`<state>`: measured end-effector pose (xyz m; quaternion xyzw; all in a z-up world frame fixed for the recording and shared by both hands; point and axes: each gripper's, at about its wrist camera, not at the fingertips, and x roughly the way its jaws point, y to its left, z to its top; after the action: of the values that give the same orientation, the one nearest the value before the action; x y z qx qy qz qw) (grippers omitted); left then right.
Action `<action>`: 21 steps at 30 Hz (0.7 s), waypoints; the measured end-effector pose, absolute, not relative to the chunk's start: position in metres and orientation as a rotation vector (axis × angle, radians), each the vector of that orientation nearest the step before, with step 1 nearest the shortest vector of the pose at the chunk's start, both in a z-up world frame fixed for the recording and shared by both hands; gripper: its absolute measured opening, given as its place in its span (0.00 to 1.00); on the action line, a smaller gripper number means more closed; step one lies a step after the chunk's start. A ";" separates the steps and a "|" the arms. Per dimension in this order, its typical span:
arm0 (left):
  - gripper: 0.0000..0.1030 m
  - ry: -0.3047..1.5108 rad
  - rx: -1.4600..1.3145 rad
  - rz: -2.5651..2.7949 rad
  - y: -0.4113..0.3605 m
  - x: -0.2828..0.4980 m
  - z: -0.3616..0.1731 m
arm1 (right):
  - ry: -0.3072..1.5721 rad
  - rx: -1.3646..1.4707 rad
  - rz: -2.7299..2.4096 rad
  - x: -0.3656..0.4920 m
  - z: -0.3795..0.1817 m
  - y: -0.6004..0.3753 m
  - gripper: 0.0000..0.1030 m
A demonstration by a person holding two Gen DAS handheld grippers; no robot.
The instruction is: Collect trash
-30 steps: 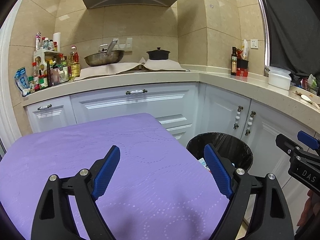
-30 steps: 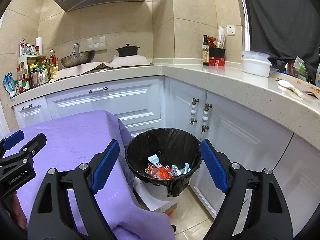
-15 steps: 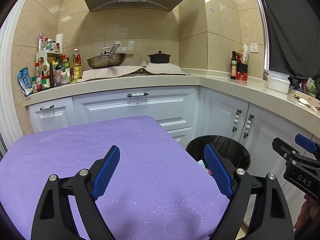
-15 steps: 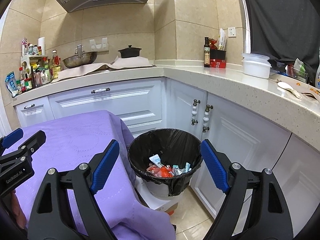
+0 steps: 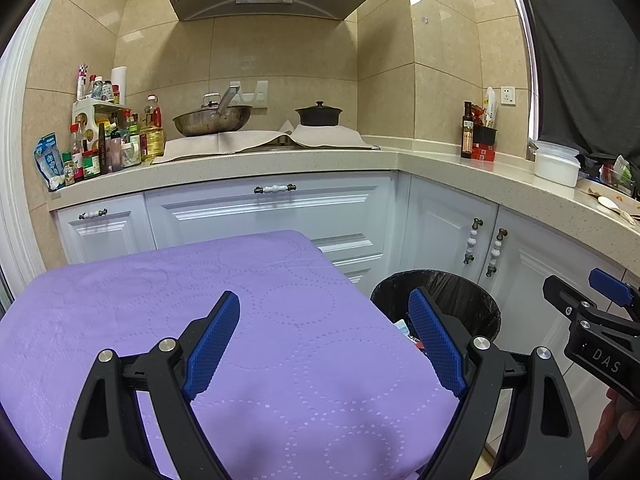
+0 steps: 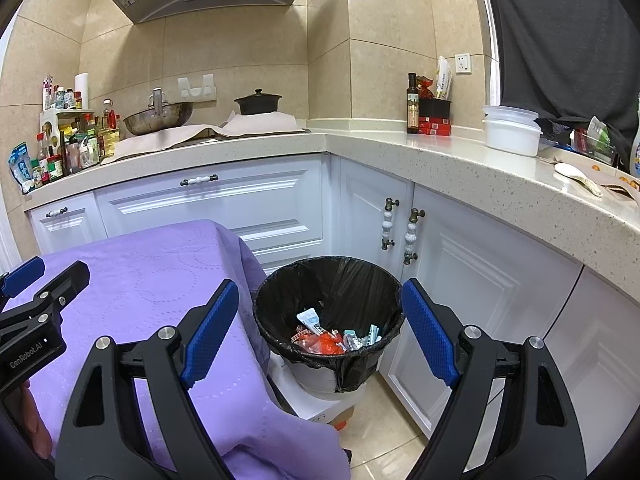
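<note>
A bin lined with a black bag (image 6: pixel 360 280) stands on the floor at the cabinet corner, right of a table with a purple cloth (image 5: pixel 200 300). Several wrappers (image 6: pixel 324 336) lie in the bin's bottom. My left gripper (image 5: pixel 324 340) is open and empty above the cloth's right part; the bin (image 5: pixel 452 292) shows behind its right finger. My right gripper (image 6: pixel 320 332) is open and empty, held above and in front of the bin. No trash shows on the cloth.
White cabinets (image 6: pixel 240 200) run under an L-shaped stone counter (image 6: pixel 440 152) bearing a wok (image 5: pixel 212 120), a black pot (image 5: pixel 318 114), bottles (image 5: pixel 100 148) and a white container (image 6: pixel 510 132). The bin stands on a white box (image 6: pixel 320 400) on the tiled floor.
Both grippers have tilted up and drawn back a little, so the scene sits lower in both views. Both stay open and empty.
</note>
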<state>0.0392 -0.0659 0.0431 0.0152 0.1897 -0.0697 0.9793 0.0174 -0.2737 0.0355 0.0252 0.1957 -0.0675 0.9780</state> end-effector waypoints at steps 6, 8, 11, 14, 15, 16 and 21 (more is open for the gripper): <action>0.81 0.382 0.028 -0.140 -0.065 0.039 0.043 | 0.397 0.051 -0.137 0.018 0.035 -0.274 0.79; 0.81 0.381 0.026 -0.141 -0.066 0.039 0.043 | 0.397 0.051 -0.138 0.019 0.036 -0.276 0.79; 0.81 0.381 0.026 -0.141 -0.065 0.039 0.043 | 0.396 0.052 -0.138 0.020 0.036 -0.277 0.79; 0.81 0.381 0.025 -0.145 -0.065 0.039 0.044 | 0.395 0.051 -0.139 0.020 0.036 -0.277 0.79; 0.81 0.379 0.024 -0.147 -0.064 0.039 0.044 | 0.396 0.051 -0.138 0.020 0.036 -0.279 0.79; 0.81 0.378 0.025 -0.147 -0.064 0.039 0.045 | 0.395 0.052 -0.139 0.020 0.036 -0.280 0.79; 0.81 0.380 0.023 -0.145 -0.065 0.038 0.045 | 0.395 0.052 -0.139 0.021 0.036 -0.281 0.79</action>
<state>0.0382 -0.0648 0.0454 0.0116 0.1886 -0.0720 0.9794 0.0208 -0.2812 0.0360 0.0259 0.1961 -0.0692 0.9778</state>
